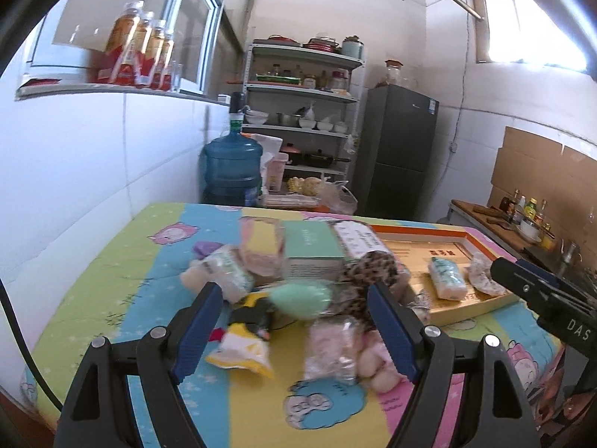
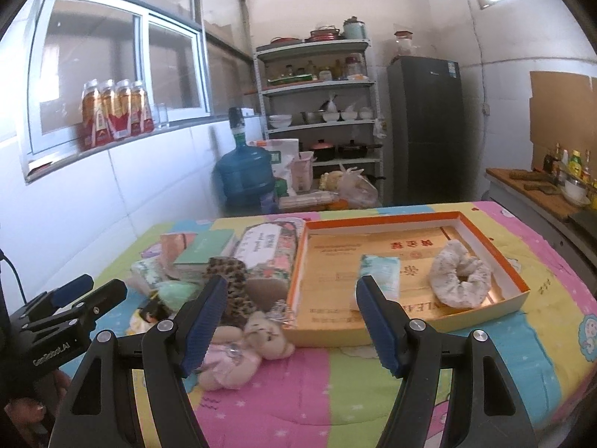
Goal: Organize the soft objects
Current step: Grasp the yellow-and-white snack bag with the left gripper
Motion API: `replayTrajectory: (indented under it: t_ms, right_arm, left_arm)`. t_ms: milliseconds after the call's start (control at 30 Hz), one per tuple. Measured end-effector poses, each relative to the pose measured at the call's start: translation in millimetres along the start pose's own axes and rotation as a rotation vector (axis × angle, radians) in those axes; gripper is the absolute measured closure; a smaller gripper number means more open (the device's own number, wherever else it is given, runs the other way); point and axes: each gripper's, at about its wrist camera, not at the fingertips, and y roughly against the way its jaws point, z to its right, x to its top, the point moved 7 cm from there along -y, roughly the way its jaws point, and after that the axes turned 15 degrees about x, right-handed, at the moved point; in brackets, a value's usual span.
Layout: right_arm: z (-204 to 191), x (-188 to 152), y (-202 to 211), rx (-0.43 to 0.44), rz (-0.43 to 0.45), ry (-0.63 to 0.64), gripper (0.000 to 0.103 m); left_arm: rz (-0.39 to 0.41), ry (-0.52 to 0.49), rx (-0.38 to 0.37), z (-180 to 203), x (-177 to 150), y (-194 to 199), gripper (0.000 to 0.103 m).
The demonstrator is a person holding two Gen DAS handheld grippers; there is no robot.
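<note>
A pile of soft things lies on the cartoon-print cloth: a mint sponge [image 1: 301,296], a leopard-print scrunchie [image 1: 367,270], a yellow packet [image 1: 242,349], a pink wrapped pack [image 1: 332,347] and a small teddy bear [image 2: 266,338]. An orange-rimmed cardboard tray [image 2: 518,280] holds a tissue pack [image 2: 378,270] and a white scrunchie [image 2: 460,274]. My left gripper [image 1: 294,330] is open and empty above the pile. My right gripper [image 2: 291,321] is open and empty, over the tray's near left corner and the bear.
A green box [image 1: 311,244] and a floral tissue pack [image 2: 270,254] lie behind the pile. A white tiled wall runs along the left. A water jug [image 1: 233,166], shelves [image 1: 304,112] and a fridge [image 1: 401,153] stand beyond the table. A counter [image 2: 541,190] is at right.
</note>
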Motion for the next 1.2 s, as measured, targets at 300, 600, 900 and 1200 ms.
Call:
replayTrajectory:
  t_ms: [300, 600, 900, 1200]
  right_arm:
    - [-32, -7, -20, 0.056, -0.031, 0.021, 0.03]
    - [-55, -16, -46, 0.091, -0.078, 0.032, 0.03]
    - [-52, -18, -60, 0.078, -0.093, 0.023, 0.03]
    - [-49, -23, -78, 0.096, -0.127, 0.008, 0.03]
  left_arm:
    - [-0.038, 0.027, 0.02, -41, -11, -13, 0.023]
    - [-0.127, -0.011, -0.011, -42, -30, -45, 0.023]
    - [-0.246, -0.08, -0.057, -24, -37, -91, 0.023]
    - [-0.309, -0.091, -0.057, -14, -45, -112, 0.047]
